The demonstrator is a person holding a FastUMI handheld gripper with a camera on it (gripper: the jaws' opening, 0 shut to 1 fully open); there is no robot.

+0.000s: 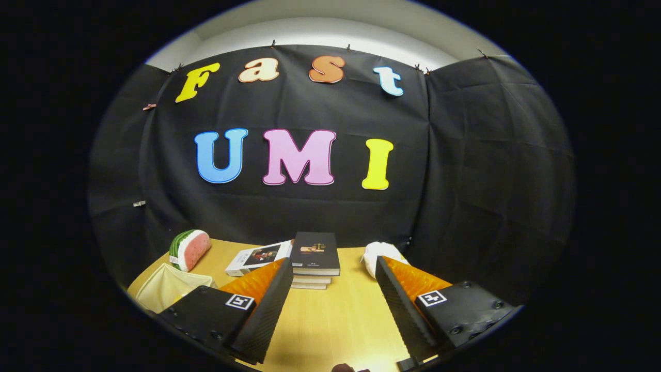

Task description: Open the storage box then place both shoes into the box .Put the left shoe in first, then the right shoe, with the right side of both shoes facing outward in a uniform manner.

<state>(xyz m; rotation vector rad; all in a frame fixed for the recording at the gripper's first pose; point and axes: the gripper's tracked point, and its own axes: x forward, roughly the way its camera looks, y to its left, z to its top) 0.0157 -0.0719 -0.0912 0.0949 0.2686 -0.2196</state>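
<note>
The claw (330, 289) hangs spread and empty above a pale wooden table (330, 325), a dark-covered stack of books (314, 258) just beyond its fingers.

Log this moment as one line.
gripper: open, empty | ahead: stacked books | table | shoe visible: none | box: unopened

Place: you're in a staged recording booth | walls: black cloth (465, 170) clipped up on every side | surface: wooden table (335, 320) | props: stacked books (314, 258), watermelon-slice cushion (190, 249)
</note>
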